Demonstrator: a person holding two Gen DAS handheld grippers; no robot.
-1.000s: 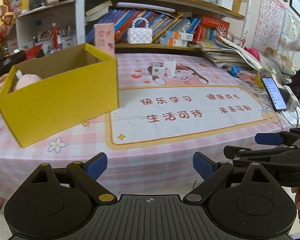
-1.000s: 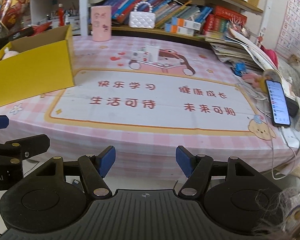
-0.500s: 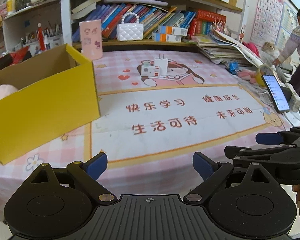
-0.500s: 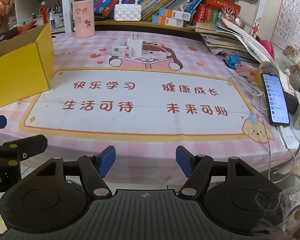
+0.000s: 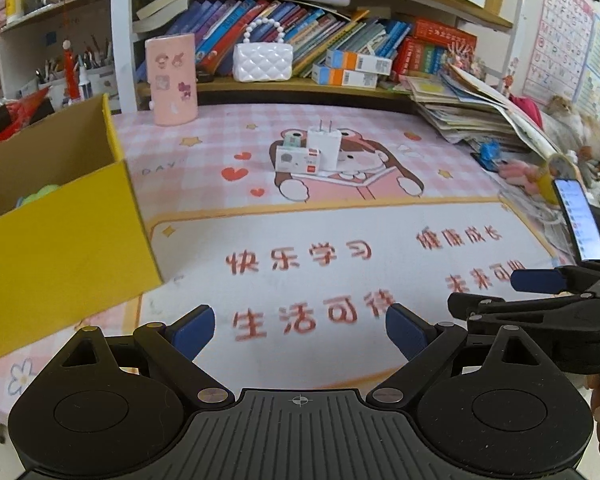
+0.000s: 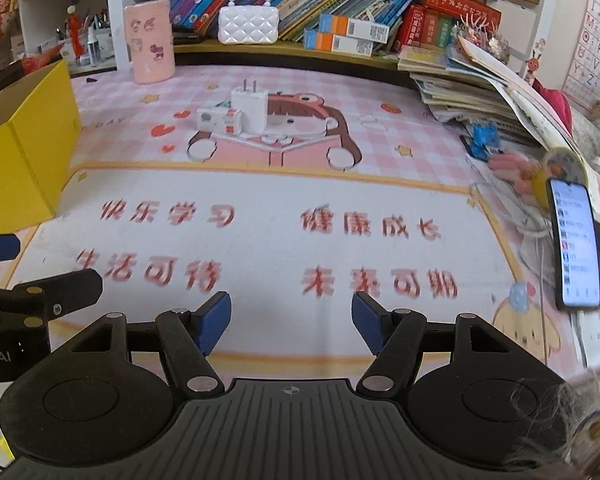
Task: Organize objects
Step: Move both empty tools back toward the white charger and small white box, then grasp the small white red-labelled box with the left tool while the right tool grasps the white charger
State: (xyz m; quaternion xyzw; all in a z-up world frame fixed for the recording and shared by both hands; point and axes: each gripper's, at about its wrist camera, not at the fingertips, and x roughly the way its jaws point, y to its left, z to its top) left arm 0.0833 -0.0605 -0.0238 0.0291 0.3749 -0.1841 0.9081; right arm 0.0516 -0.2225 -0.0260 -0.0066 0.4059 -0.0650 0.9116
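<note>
A white plug charger (image 5: 325,148) and a small white box (image 5: 298,160) stand together on the pink checked table mat (image 5: 340,216), far ahead of both grippers. The same charger (image 6: 250,108) and small box (image 6: 219,120) show in the right wrist view. A yellow cardboard box (image 5: 60,240) stands at the left with soft items inside; its corner (image 6: 24,148) shows in the right view. My left gripper (image 5: 299,330) is open and holds nothing, hovering over the mat's near part. My right gripper (image 6: 291,320) is open too, beside it on the right.
A pink cup (image 5: 172,80) stands at the back of the mat. Behind it a shelf holds books and a white quilted purse (image 5: 263,62). A paper stack (image 5: 472,116) and a lit phone (image 5: 580,220) with cables lie at the right edge.
Both grippers have moved forward over the table; the charger and the mat's writing look nearer and the yellow box has slid off to the left. Jaws unchanged.
</note>
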